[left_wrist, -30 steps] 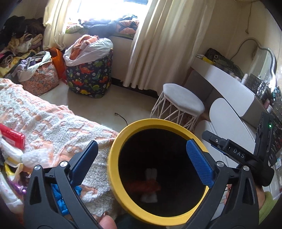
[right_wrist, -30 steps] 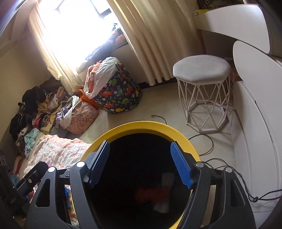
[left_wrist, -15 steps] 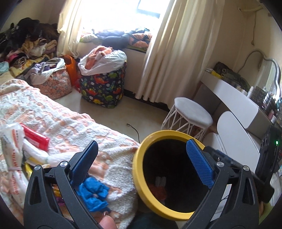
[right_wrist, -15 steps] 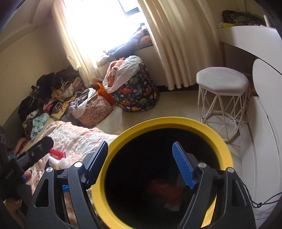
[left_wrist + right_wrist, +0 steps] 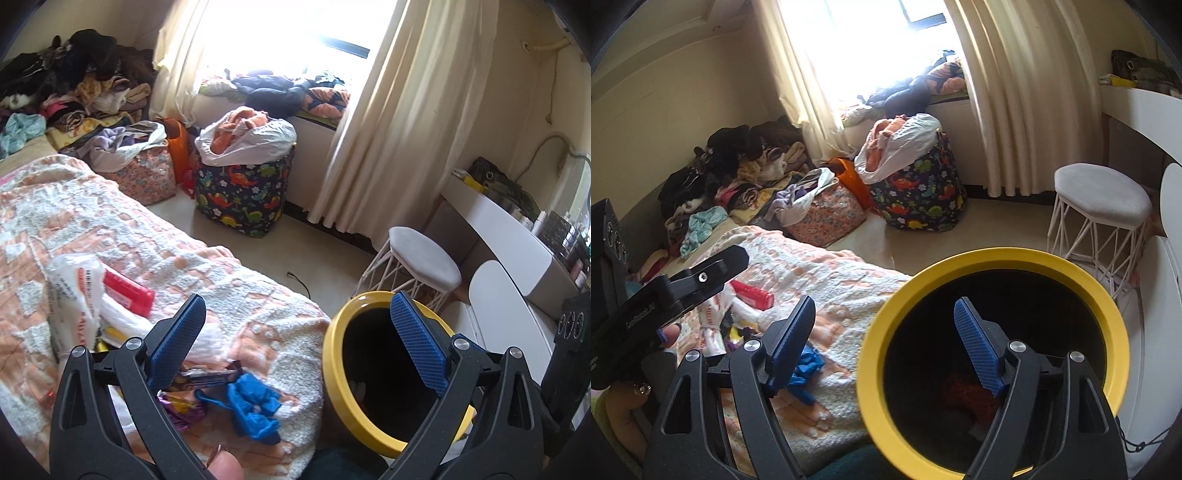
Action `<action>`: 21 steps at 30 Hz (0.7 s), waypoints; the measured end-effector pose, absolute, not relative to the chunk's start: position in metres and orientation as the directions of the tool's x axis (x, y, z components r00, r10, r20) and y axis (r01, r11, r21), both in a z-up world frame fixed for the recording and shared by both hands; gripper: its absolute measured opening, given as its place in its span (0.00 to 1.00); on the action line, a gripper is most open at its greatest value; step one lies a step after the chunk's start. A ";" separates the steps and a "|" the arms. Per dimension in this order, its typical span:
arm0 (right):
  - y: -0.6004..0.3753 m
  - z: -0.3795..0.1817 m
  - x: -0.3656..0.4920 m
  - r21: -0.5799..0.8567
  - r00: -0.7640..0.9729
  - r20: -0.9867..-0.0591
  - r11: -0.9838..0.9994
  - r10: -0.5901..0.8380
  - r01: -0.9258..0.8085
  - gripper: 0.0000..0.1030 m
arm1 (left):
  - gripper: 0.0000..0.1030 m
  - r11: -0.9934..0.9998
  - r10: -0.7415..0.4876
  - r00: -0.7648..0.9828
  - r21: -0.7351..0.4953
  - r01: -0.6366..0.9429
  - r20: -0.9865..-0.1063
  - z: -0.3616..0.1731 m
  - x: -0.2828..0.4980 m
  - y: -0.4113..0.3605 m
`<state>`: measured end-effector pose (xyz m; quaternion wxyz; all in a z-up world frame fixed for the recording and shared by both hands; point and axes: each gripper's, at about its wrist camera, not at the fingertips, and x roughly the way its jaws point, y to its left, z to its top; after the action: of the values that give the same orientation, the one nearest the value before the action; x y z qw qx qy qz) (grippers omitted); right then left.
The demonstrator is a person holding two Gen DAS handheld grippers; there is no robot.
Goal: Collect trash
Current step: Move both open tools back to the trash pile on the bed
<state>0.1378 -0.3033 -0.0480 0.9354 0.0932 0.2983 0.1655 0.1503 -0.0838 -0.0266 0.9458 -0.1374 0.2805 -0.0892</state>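
Round yellow-rimmed bin [image 5: 991,373] beside nubbly bedspread [image 5: 155,258] — both grippers' ribbed fingers [image 5: 417,345] spread, empty.

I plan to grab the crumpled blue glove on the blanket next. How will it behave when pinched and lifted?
The blue glove looks thin, crumpled and limp, so it will likely droop from the tongs. It probably weighs very little. Lying on the fuzzy blanket, it may slide or bunch rather than roll.

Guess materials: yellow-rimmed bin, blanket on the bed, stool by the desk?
Yellow-rimmed bin: likely moulded plastic, smooth rim with a soft sheen.
Blanket: fluffy, looped cloth, perhaps chenille or terry, with raised white tufts on peach.
Stool: thin white wire frame, probably painted metal; the seat looks like matte grey fabric padding.
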 end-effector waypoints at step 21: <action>-0.224 -0.061 0.122 0.220 0.669 -0.581 0.881 0.463 -0.419 0.73 | 0.89 0.936 -0.148 0.859 -0.349 -0.038 -0.490 -0.026 0.132 -0.015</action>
<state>0.1219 -0.2244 -0.0612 0.9129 0.0338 0.3273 0.2413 0.1323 -0.0147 -0.0264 0.9480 -0.1760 0.2637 -0.0292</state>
